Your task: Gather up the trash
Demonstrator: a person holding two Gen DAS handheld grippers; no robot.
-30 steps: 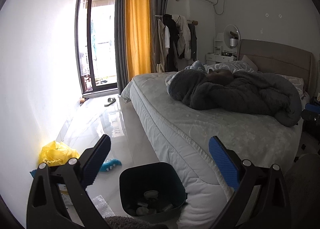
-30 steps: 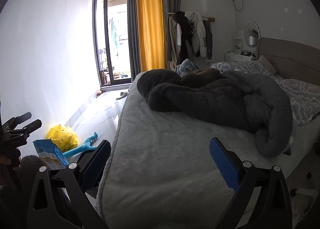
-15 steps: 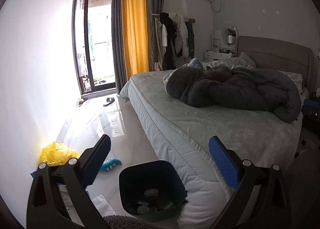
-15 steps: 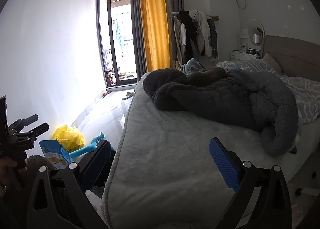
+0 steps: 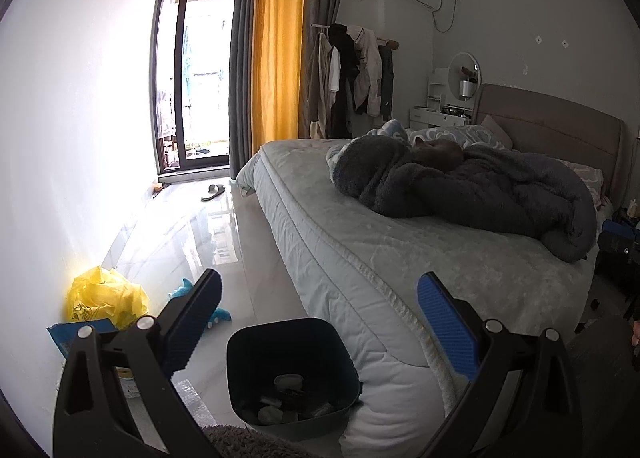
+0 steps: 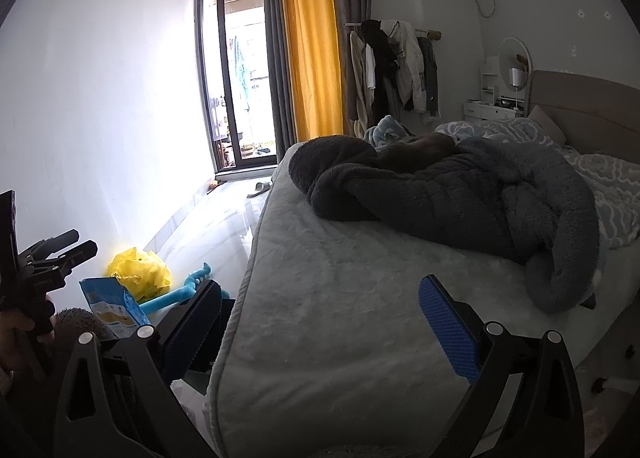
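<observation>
Both hand-held grippers stand wide apart at the jaws and carry nothing. Left hand-held gripper hangs over the floor with the dark bin just below and between its blue pads; scraps lie in the bin's bottom. Right hand-held gripper hovers above the bed, touching nothing. Trash sits along the wall: a yellow bag, a blue packet just beside it, and bubble wrap near the bin. A blue toy lies between bag and bed. The bin presses against the mattress edge. Open floor runs as a strip between wall and bed toward the balcony door, with a slipper at its far end
</observation>
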